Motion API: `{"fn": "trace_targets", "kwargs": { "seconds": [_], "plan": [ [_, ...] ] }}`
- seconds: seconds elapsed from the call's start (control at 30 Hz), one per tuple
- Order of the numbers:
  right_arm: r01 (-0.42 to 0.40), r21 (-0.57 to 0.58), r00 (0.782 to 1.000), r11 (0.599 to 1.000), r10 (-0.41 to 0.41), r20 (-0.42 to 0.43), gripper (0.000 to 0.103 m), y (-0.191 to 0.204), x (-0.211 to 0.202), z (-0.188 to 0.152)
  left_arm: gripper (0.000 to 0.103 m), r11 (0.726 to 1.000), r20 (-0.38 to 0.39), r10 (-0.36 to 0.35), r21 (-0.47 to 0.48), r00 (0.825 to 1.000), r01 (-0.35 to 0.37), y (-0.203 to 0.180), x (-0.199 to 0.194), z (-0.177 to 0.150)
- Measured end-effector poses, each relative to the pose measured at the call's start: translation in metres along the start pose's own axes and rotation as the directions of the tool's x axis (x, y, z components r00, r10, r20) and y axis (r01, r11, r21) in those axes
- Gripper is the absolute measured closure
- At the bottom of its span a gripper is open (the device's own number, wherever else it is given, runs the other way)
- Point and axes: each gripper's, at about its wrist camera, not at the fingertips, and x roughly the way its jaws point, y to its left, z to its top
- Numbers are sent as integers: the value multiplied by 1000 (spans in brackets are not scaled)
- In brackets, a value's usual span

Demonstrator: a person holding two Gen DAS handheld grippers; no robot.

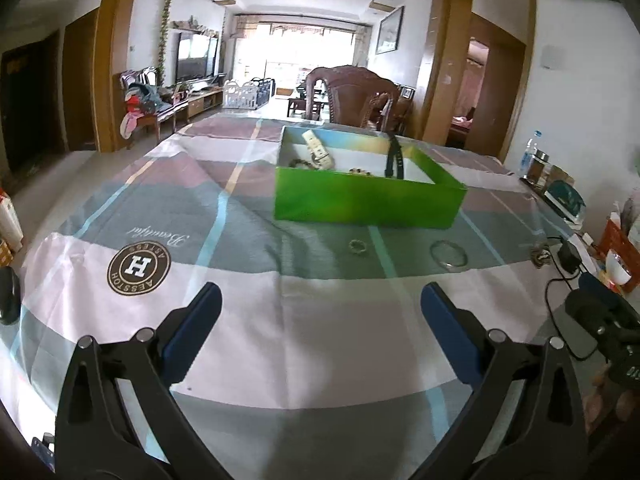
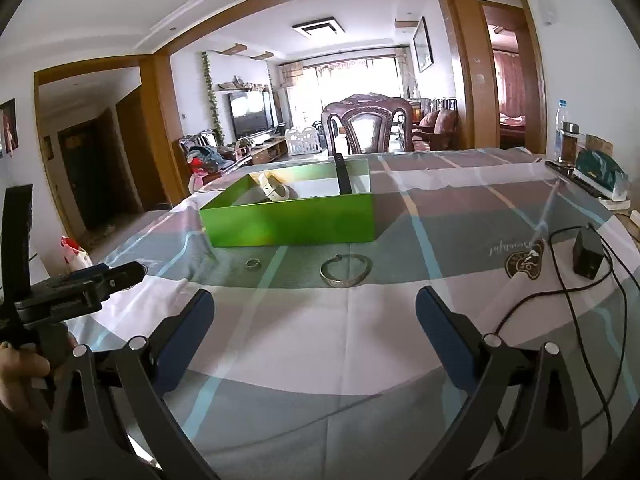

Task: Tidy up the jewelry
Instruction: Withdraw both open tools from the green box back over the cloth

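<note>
A green box [image 1: 368, 204] stands on the table, on a checked cloth [image 1: 304, 320], with a wooden chair [image 1: 360, 96] behind its far side. Inside the box lie a white strap [image 1: 318, 151], a black strap [image 1: 394, 156] that leans on the far right wall, and some beaded pieces [image 1: 362, 171] too small to tell apart. In front of the box, on the cloth, are a small ring [image 1: 357, 246] and, to its right, a silver bangle [image 1: 449, 255]; the two are apart and do not touch the box. At the right edge of the table are a black adapter [image 2: 587, 258] with its cable [image 2: 576, 320], a bottle [image 2: 561, 130], a jar [image 2: 569, 142] and a dark green packet [image 2: 598, 174]. The cloth carries a round logo [image 1: 139, 266] with a big "H" and the word "AESSTON", and near it the script word "Beautiful", both upside down in the left view. The left gripper [image 1: 320, 312] has its jaws wide apart and holds nothing; the right gripper [image 2: 314, 316] is the same, spread and empty. Both hover over bare cloth near the front edge, and between them and the ring and bangle the cloth is free.
</note>
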Motion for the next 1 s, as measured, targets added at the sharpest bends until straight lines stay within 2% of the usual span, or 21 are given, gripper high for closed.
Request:
{"fn": "trace_targets", "kwargs": {
  "seconds": [0.77, 1.0],
  "plan": [
    [13, -3, 1000, 1000, -13, -22, 4, -1, 1, -1, 4, 999, -42, -35, 2, 999, 35, -3, 12, -2],
    [52, -84, 993, 995, -60, -98, 4, -1, 43, 18, 4, 999, -66, -45, 9, 997, 46, -5, 19, -5]
  ]
}}
